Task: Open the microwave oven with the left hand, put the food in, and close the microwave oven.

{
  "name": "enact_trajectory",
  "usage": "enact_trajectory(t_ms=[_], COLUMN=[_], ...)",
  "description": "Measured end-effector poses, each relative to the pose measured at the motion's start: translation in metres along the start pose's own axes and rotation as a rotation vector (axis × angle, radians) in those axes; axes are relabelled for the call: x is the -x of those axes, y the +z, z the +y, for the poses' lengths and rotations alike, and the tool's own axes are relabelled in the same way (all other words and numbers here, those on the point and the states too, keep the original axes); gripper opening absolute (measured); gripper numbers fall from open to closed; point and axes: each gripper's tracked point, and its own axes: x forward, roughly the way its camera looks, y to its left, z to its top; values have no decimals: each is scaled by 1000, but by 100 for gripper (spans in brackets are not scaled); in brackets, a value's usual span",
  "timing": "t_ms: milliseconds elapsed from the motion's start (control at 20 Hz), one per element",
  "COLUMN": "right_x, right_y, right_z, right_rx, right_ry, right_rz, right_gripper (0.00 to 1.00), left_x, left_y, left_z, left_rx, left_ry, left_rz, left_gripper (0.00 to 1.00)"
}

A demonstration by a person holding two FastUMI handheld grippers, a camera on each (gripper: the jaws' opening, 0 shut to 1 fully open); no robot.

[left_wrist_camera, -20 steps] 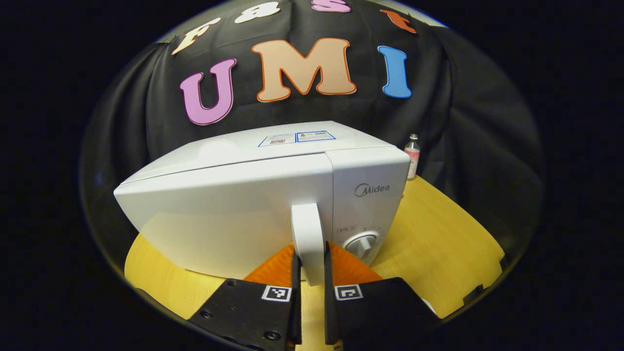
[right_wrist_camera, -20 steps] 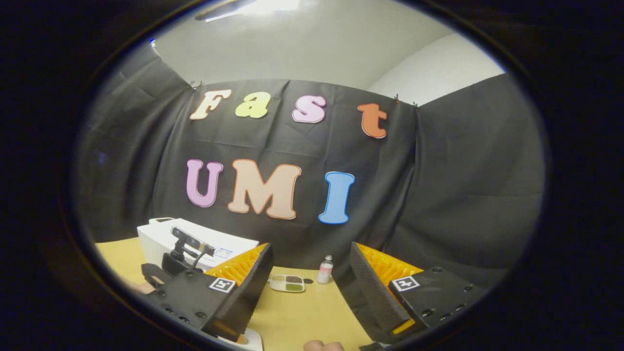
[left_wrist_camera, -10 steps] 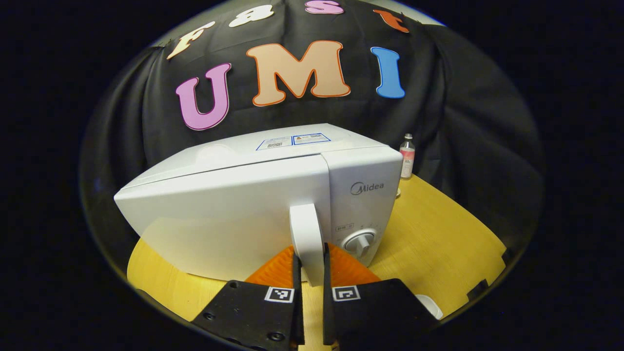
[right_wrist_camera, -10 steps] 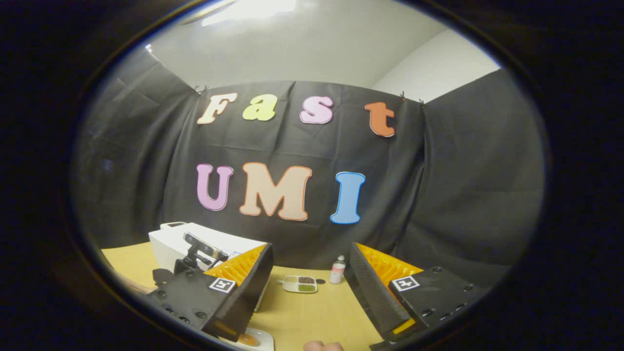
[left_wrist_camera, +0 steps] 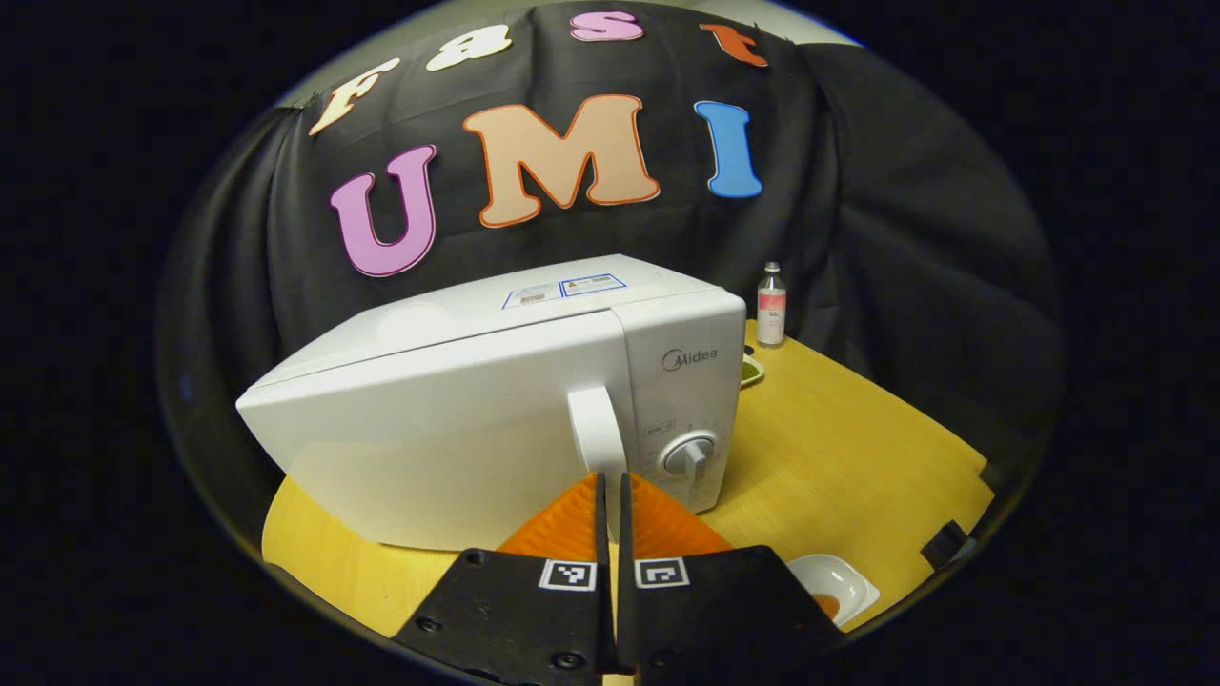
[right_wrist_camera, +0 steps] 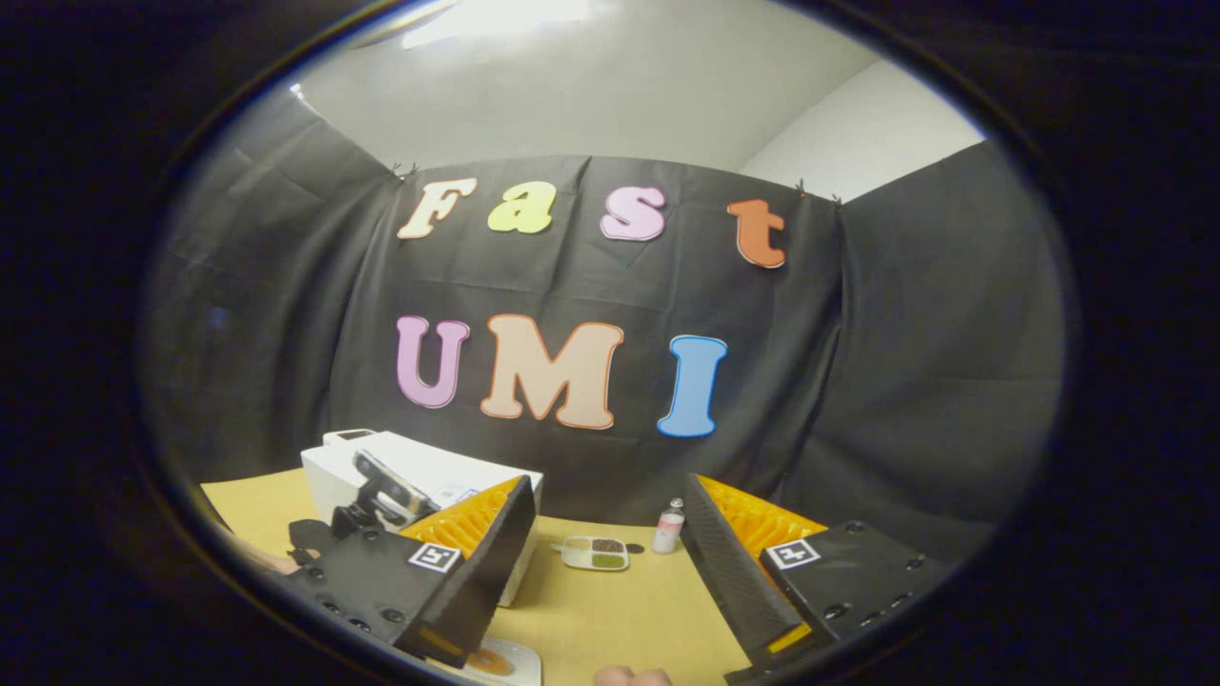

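Yellow table (left_wrist_camera: 858,457), microwave (left_wrist_camera: 457,419) door facing tool (left_wrist_camera: 610,495)

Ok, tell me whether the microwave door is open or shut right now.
Shut: the microwave door sits flush with the control panel, no gap showing.

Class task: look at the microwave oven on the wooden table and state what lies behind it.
Behind the microwave oven near its right side: a small bottle and a divided dish, backed by black cloth. The oven's body hides whatever lies directly behind it.
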Motion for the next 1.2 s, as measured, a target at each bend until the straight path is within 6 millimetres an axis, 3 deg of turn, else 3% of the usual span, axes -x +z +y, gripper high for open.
enact_trajectory(t_ms=[150, 250, 300, 350, 550, 600, 650, 700, 800, 900, 1200], right_x=[3, 4, 4, 3, 1, 1, 2, 2, 1, 1, 1], right_y=[0, -9, -12, -13, -9, -11, -14, -15, -15, -13, -13], right_z=[-10, -13, -15, -16, -23, -24, -24, -23, -21, -19, -13], right_rx=[51, 65, 64, 59, 57, 61, 62, 63, 64, 67, 65], right_ry=[-5, -2, -2, -1, -4, -4, -1, 2, 7, 11, 23], right_rz=[-1, 25, 37, 44, 38, 43, 51, 56, 58, 53, 55], right_gripper=[96, 97, 97, 100, 98, 96, 97, 97, 97, 97, 97], left_x=[6, 6, 0, -1, -20, -25, -29, -31, -28, -28, -27], left_y=[9, 10, 8, 5, 3, 7, 8, 6, 8, 10, 7], left_z=[4, -11, -17, -14, 7, 9, 7, 0, 3, 2, 1], left_rx=[-19, -34, -36, -32, 100, 127, 151, 171, 145, 132, 85], left_ry=[63, 20, -8, 9, 71, 62, 40, 4, 33, 45, -8], left_rz=[-56, -76, -69, -48, -8, -12, -4, 16, 9, -41, -32], left_gripper=[4, 28, 54, 59, 58, 55, 59, 53, 16, 5, 3])
